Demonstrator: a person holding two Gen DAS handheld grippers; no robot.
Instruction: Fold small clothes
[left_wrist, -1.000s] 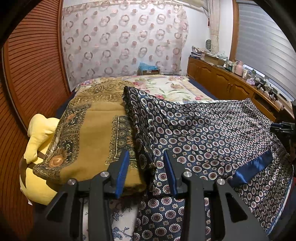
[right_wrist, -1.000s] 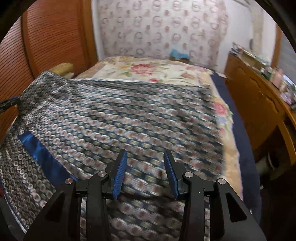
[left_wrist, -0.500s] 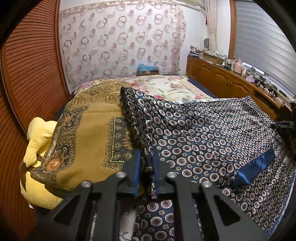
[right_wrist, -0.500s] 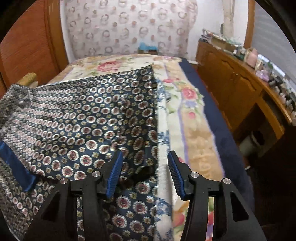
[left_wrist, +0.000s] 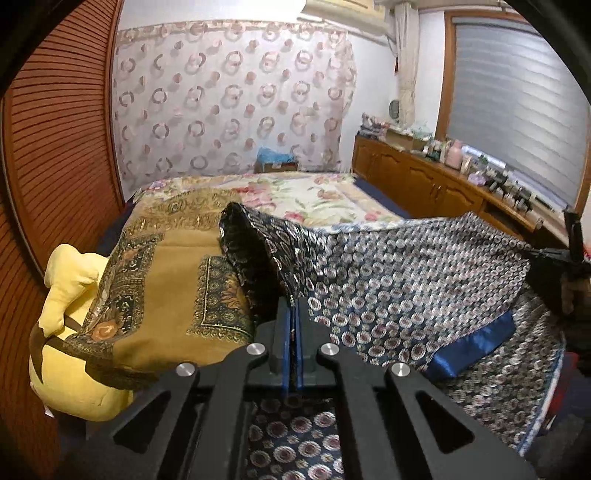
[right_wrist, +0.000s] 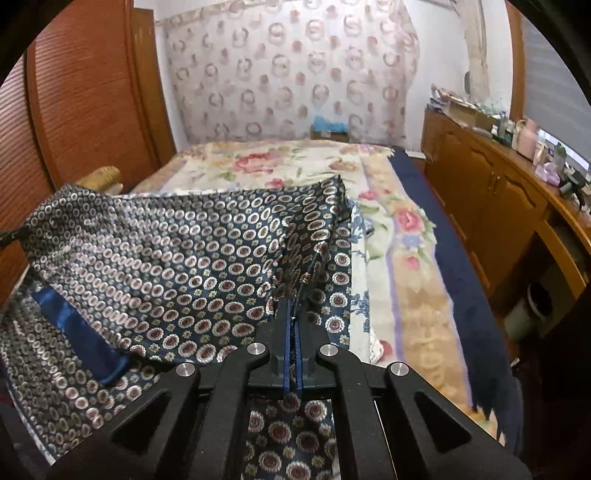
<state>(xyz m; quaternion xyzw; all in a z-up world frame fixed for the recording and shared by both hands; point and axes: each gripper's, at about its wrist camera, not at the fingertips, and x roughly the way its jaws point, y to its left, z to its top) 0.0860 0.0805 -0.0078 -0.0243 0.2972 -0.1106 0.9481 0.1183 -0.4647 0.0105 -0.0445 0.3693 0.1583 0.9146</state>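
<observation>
A navy garment with a ring pattern (left_wrist: 388, 280) and a plain blue band (left_wrist: 476, 343) lies across the bed. My left gripper (left_wrist: 293, 314) is shut on the garment's left edge and lifts it off the bed. My right gripper (right_wrist: 293, 314) is shut on the garment's right edge (right_wrist: 207, 266) and lifts that side too. The cloth hangs stretched between the two grippers, with a lower layer still on the bed. The right gripper also shows at the right edge of the left wrist view (left_wrist: 570, 254).
A mustard patterned blanket (left_wrist: 166, 280) lies on the bed's left over a yellow plush toy (left_wrist: 70, 280). A floral bedspread (right_wrist: 388, 221) covers the bed. A wooden sideboard with small items (right_wrist: 498, 184) runs along the right. A slatted wooden wall (left_wrist: 55, 147) is at the left.
Both grippers closed on the garment's edges, the left first, then the right. Both have since raised the cloth off the bed.
</observation>
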